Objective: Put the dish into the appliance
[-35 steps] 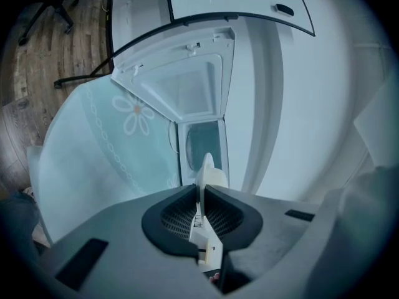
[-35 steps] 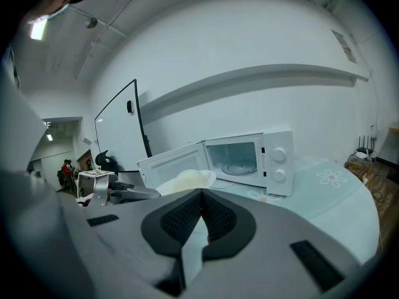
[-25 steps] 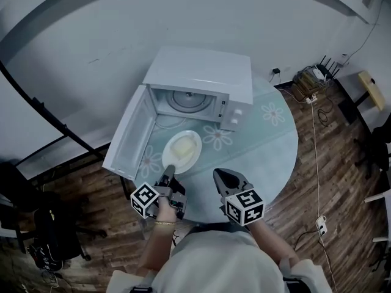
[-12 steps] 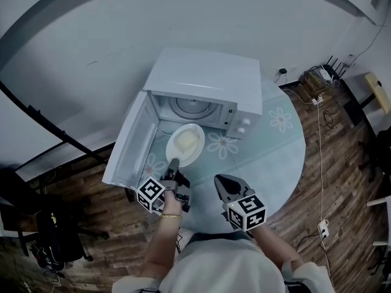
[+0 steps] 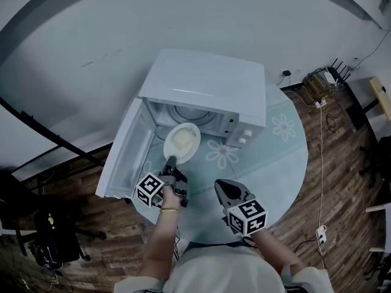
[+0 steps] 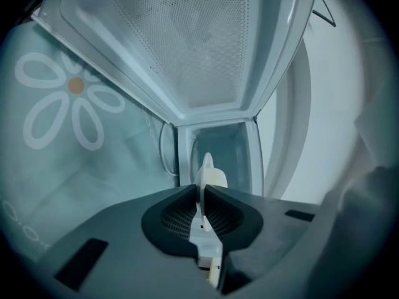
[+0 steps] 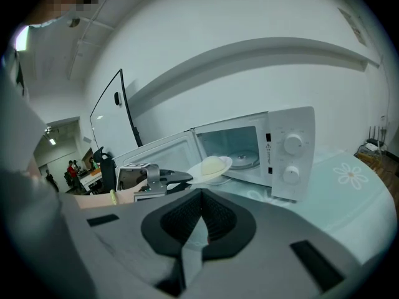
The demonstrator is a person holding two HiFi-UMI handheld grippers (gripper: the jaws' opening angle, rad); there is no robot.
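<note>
A white microwave (image 5: 208,87) stands on the round table with its door (image 5: 125,151) swung open to the left. My left gripper (image 5: 171,161) is shut on the near rim of a white dish (image 5: 182,142) carrying pale yellow food. The dish hangs at the mouth of the cavity, in front of the glass turntable (image 5: 186,113). In the left gripper view the dish (image 6: 206,170) stands edge-on between the pads, the cavity behind it. My right gripper (image 5: 223,188) hovers shut and empty near the table's front edge. From its view, the dish (image 7: 210,167) and left gripper (image 7: 177,178) are beside the microwave (image 7: 288,148).
The table (image 5: 278,157) has a pale green flowered cover. Its right half lies bare beside the control knobs (image 5: 243,137). Cables (image 5: 321,163) and a box of electronics (image 5: 317,85) lie on the wooden floor at right. A dark rail (image 5: 49,133) runs at left.
My left gripper has carried the dish forward from above the table up to the microwave's opening. The right gripper has stayed near the table's front edge.
</note>
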